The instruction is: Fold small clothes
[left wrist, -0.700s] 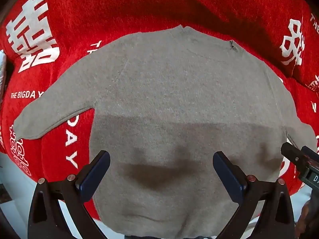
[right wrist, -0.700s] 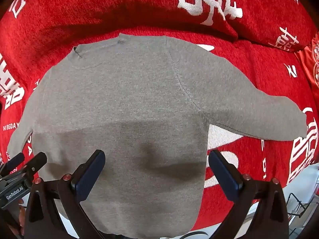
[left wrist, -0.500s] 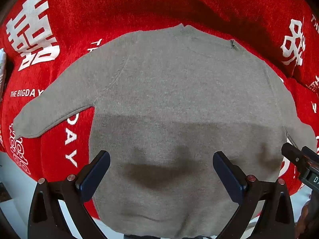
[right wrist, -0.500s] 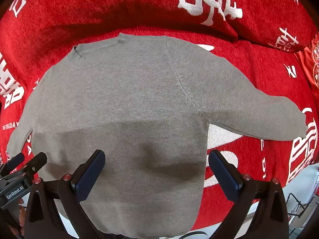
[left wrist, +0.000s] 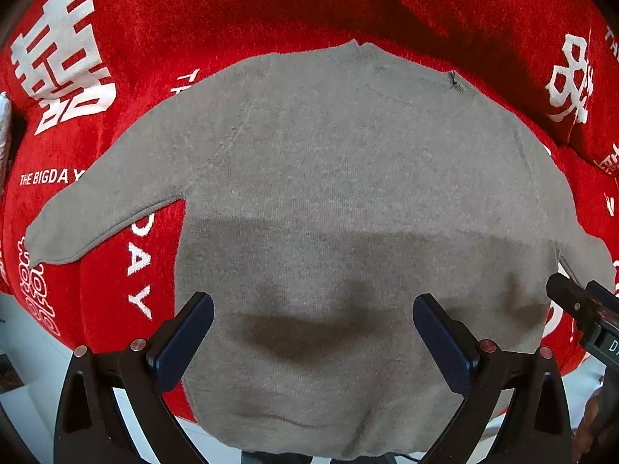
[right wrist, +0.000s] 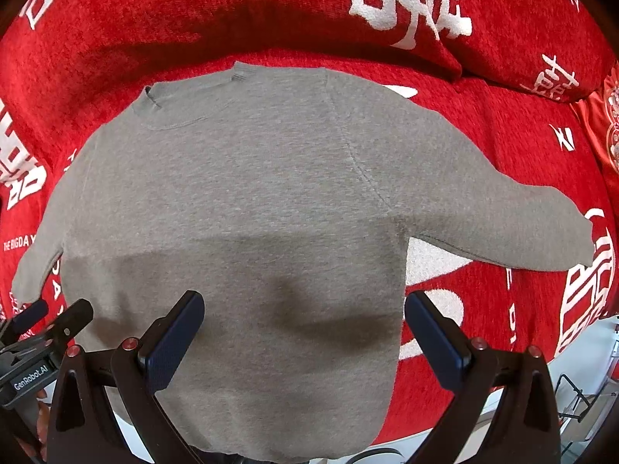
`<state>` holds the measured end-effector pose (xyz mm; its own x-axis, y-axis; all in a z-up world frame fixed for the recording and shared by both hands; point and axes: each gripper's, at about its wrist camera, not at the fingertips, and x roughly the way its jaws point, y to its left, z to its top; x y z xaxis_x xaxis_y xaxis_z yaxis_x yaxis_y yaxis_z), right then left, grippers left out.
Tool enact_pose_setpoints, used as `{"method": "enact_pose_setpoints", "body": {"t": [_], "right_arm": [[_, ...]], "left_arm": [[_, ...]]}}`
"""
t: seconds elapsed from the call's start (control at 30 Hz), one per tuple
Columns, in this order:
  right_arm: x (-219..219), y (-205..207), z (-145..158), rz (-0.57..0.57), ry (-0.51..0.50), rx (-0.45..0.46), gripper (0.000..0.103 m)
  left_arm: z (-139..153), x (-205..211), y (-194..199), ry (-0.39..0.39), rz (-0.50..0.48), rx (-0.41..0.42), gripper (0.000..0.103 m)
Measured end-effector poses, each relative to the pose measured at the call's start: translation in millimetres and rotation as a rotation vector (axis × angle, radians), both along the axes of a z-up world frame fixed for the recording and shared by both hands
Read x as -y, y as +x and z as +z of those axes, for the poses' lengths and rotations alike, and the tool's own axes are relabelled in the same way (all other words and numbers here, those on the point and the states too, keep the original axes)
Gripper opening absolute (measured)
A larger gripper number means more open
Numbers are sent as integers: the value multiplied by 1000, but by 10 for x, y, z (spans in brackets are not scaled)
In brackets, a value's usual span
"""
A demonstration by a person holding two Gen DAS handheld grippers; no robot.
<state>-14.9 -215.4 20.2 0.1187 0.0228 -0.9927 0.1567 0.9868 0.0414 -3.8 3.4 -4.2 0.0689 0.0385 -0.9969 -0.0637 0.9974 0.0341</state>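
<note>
Left gripper (left wrist: 313,332): pointing straight down, jaws standing wide apart (nothing held). Right gripper (right wrist: 303,328): hanging likewise, alongside.

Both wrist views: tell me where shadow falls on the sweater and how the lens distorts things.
Left wrist view: the grey sweater is lit above and shadowed across its lower half, with a darker patch between the fingers; fisheye bulges it. Right wrist view: same shadow band on the sweater; the red blanket curves at the edges.

Plain grey-brown knitted sweater (left wrist: 348,178), unpatterned, with a darker band of shadow across its lower half. Bright red plush cover (left wrist: 271,11) printed with white Chinese characters and white lettering "THE BIGDAY". Gripper fingers black, their pads (right wrist: 170,344) dark blue.
</note>
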Motion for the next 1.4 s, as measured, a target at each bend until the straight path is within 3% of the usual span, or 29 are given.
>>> {"method": "enact_pose_setpoints", "body": {"t": [0.1,0.3,0.77,1.07,1.4], "right_arm": [[-9,1,3,2,-12,8,103],[-29,3,8,0,-52,40,103],[-158,-4,23,10,-15,19,103],[-283,8,13,29,-24,-17,103],[-537,36,18,73,8,16,103]], "left_arm": [[14,-18,-12,44,5,-18,103],[0,-26,-17,-21,4,13,103],[-22,-186,-43,-29,10,-6,103],[-14,-241,-36,4,-8,26,103],[-73,-474,-30,-66,48,5,103]]}}
